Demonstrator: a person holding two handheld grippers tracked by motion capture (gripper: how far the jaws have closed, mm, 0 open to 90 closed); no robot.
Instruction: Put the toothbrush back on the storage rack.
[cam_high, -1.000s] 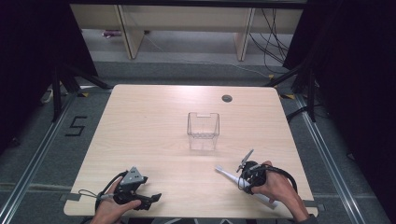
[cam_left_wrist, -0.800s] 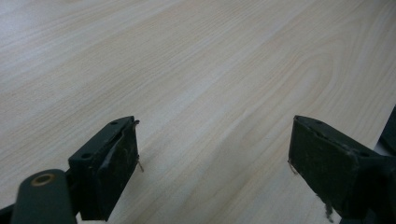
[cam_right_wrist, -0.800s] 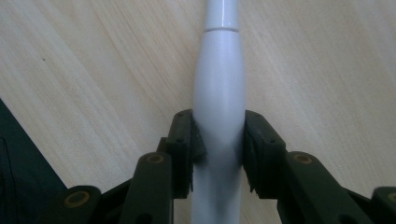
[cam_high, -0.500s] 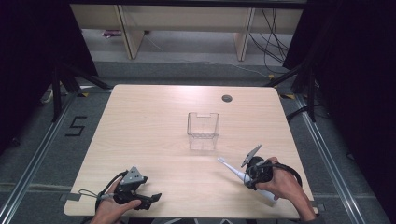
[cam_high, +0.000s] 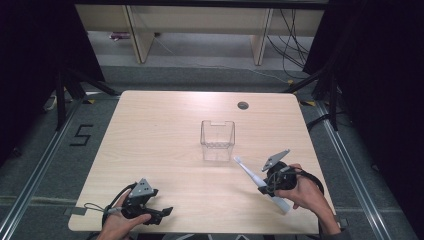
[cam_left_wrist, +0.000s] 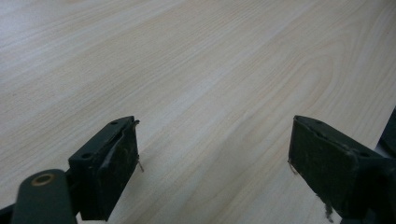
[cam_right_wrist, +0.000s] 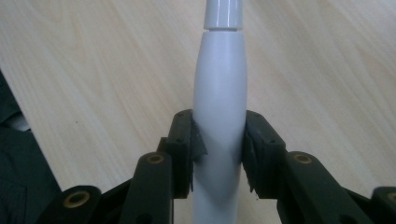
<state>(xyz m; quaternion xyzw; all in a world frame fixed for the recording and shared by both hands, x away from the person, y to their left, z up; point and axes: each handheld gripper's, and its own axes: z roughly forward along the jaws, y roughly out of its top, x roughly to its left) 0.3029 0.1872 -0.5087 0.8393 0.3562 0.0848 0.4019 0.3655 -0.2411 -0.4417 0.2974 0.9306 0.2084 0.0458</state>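
A white electric toothbrush is clamped by its handle in my right gripper near the table's front right, its brush head pointing up and left toward a clear plastic box. In the right gripper view both black jaws press the sides of the white handle. My left gripper rests at the front left edge of the table. Its pads stand wide apart over bare wood in the left gripper view, with nothing between them.
The clear box stands empty near the middle of the light wooden table. A round cable hole sits at the back right. Shelving and cables lie beyond the far edge, a floor mark "5" to the left.
My right gripper has carried the toothbrush a little to the right and turned it; the brush head now points closer to the clear box. The left gripper has stayed put.
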